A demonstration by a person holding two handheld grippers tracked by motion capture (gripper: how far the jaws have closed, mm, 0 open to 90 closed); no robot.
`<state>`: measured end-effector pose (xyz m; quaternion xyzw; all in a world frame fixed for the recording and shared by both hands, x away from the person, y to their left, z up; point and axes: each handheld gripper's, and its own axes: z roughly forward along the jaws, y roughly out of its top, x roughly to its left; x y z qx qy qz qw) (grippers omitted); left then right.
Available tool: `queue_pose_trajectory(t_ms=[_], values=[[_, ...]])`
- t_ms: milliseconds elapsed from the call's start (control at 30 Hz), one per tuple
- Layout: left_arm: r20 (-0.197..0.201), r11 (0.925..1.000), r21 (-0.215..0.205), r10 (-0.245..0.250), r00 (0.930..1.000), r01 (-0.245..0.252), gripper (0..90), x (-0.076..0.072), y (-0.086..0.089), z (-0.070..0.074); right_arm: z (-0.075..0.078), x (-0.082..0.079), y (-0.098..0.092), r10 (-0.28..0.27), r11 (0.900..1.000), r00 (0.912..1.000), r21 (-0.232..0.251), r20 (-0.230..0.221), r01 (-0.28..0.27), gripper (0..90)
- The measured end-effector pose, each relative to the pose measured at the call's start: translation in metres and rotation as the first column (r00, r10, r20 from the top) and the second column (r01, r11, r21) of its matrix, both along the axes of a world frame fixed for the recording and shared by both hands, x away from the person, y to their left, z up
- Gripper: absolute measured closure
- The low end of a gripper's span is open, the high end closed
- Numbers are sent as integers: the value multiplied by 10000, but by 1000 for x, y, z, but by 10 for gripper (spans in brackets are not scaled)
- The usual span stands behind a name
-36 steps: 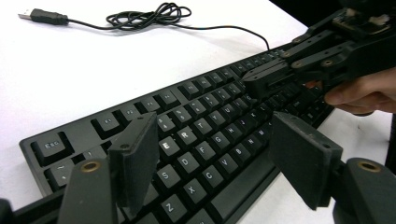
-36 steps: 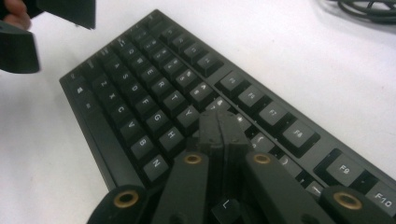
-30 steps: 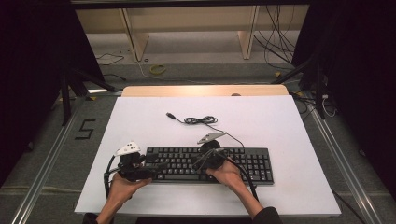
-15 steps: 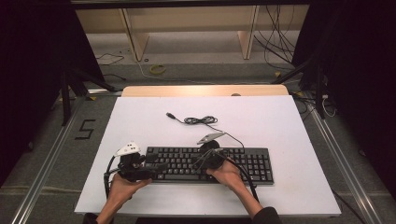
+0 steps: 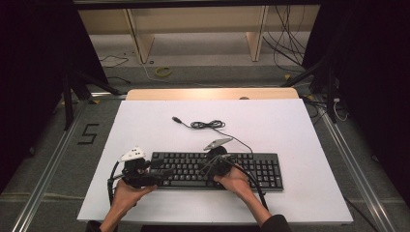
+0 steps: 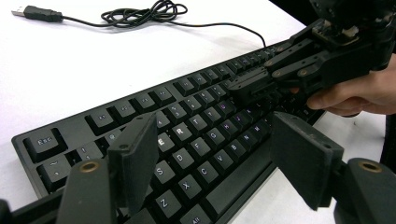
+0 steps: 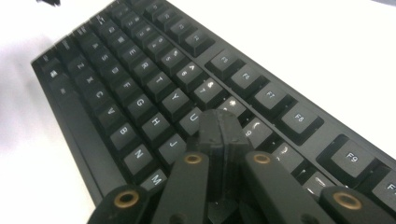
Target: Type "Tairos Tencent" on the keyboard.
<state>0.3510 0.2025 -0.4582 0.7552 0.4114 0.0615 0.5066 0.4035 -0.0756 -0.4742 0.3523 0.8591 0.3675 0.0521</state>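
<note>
From above I see the black keyboard (image 5: pixel 217 169) lying near my edge of the white table (image 5: pixel 300 121). My left gripper (image 5: pixel 162 175) sits at the keyboard's left end, jaws pointing right along the keys. My right gripper (image 5: pixel 207 167) rests over the middle keys, pointing left; how its jaws stand I cannot make out. The keyboard's cable (image 5: pixel 209 125) lies coiled beyond it, the USB plug (image 5: pixel 177 119) resting loose on the table.

Lab-like recording setup: white table (image 5: pixel 145 125) between dark curtains (image 5: pixel 29 72), floor cables (image 5: pixel 285 43)
</note>
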Motion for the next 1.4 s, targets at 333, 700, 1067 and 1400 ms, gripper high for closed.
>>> queue_pose_trajectory(t_ms=[333,700,1067,1400], values=[[-11,10000,41,38,10000,-38,322,1,1,0,16,-1,-13,-290,9950,9992,966,276,262,898],[-35,9999,121,99,9999,-99,323,4,2,-2,21,-4,-19,-211,9904,9992,1376,336,163,698],[11,9998,178,110,9999,-110,326,6,1,-2,27,-8,-22,-225,9878,9991,1547,356,167,508],[37,9992,407,-32,10000,31,370,10,-3,-4,31,-14,-25,-127,9855,9990,1694,419,54,467]])
